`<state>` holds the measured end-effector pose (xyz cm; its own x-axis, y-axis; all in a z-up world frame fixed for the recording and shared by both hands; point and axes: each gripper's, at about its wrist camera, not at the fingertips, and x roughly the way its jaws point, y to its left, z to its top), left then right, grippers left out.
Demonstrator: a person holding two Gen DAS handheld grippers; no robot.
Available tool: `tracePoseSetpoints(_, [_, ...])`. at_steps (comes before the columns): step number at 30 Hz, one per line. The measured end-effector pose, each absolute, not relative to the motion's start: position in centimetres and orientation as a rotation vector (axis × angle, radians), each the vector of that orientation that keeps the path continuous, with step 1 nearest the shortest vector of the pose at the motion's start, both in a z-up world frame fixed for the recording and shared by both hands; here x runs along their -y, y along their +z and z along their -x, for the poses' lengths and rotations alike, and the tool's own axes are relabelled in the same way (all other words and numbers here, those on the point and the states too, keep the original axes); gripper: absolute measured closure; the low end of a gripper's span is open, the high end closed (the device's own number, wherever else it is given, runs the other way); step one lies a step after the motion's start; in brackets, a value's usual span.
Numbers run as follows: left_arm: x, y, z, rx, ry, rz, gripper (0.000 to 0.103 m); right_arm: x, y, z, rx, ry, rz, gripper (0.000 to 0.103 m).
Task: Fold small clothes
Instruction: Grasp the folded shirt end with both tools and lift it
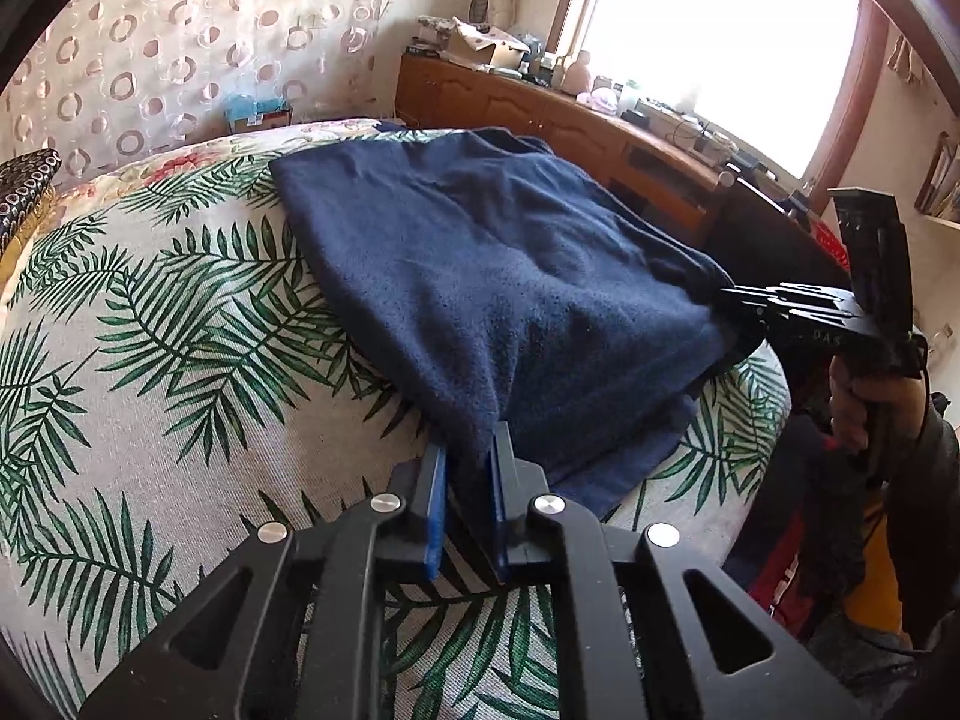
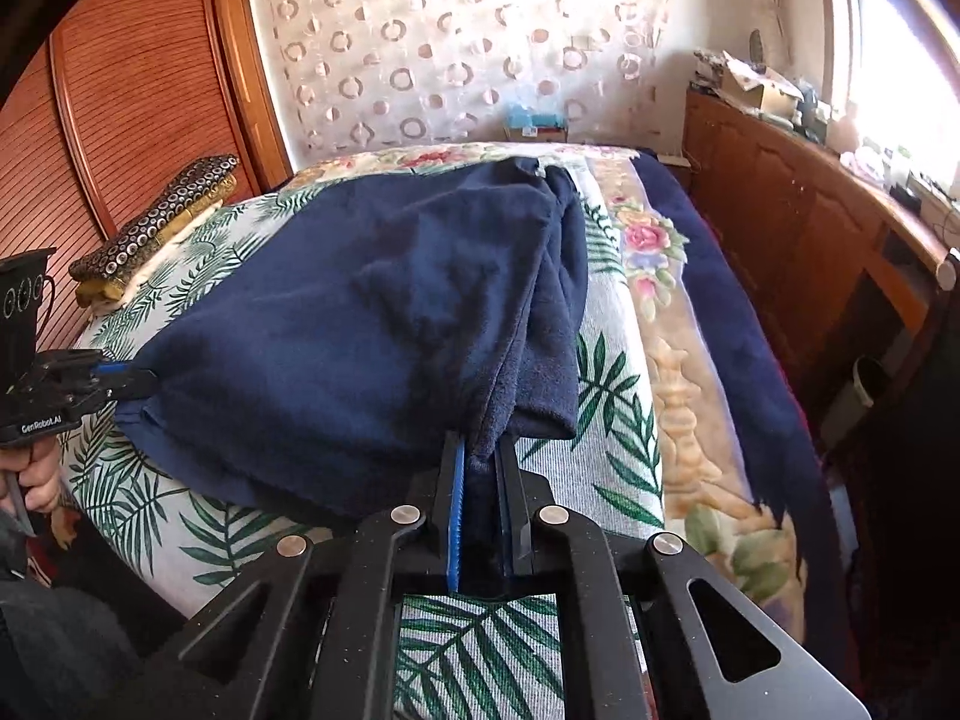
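A navy blue fleece garment (image 1: pixel 480 252) (image 2: pixel 336 324) lies spread on a bed with a palm-leaf cover (image 1: pixel 180 360) (image 2: pixel 606 468). My left gripper (image 1: pixel 468 450) is shut on the garment's near corner, and cloth fills the gap between its blue pads. In the right wrist view the left gripper (image 2: pixel 141 375) shows at the far left, pinching that same hem. My right gripper (image 2: pixel 480 450) is shut on the other near corner, beside a folded-in sleeve. It also shows at the right of the left wrist view (image 1: pixel 729 300). Both pinched corners are raised a little off the cover.
A wooden sideboard (image 1: pixel 540 114) (image 2: pixel 780 210) with clutter runs under the bright window beside the bed. A dark patterned cushion (image 2: pixel 156 216) lies near a slatted wooden wardrobe (image 2: pixel 120 90). A person's hands (image 1: pixel 864 408) (image 2: pixel 42 480) hold the gripper handles.
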<state>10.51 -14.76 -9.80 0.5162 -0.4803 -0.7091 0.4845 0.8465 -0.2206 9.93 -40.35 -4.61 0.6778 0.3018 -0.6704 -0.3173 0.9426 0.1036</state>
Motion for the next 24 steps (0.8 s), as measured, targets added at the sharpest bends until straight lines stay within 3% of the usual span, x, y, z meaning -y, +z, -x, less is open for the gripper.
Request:
tracePoseSetpoints(6, [14.8, -10.3, -10.8, -0.867, -0.573, -0.011, 0.087, 40.4, -5.2, -10.8, -0.776, 0.342, 0.003, 0.094])
tracePoseSetpoints(9, [14.8, -10.6, -10.9, -0.878, -0.571, -0.012, 0.085, 40.2, -5.5, -11.0, -0.796, 0.329, 0.02, 0.083])
tracePoseSetpoints(13, [15.0, -10.5, -10.6, -0.867, -0.583, -0.033, 0.086, 40.0, -5.5, -11.1, -0.791, 0.328, 0.021, 0.083])
tracePoseSetpoints(16, [15.0, -9.8, -10.6, -0.835, -0.599, -0.023, 0.091, 40.3, -5.4, -11.0, -0.776, 0.362, -0.015, 0.094])
tracePoseSetpoints(24, [13.7, -4.9, -12.3, -0.704, -0.577, 0.068, 0.092, 40.8, -0.7, -11.3, -0.612, 0.436, -0.107, 0.097])
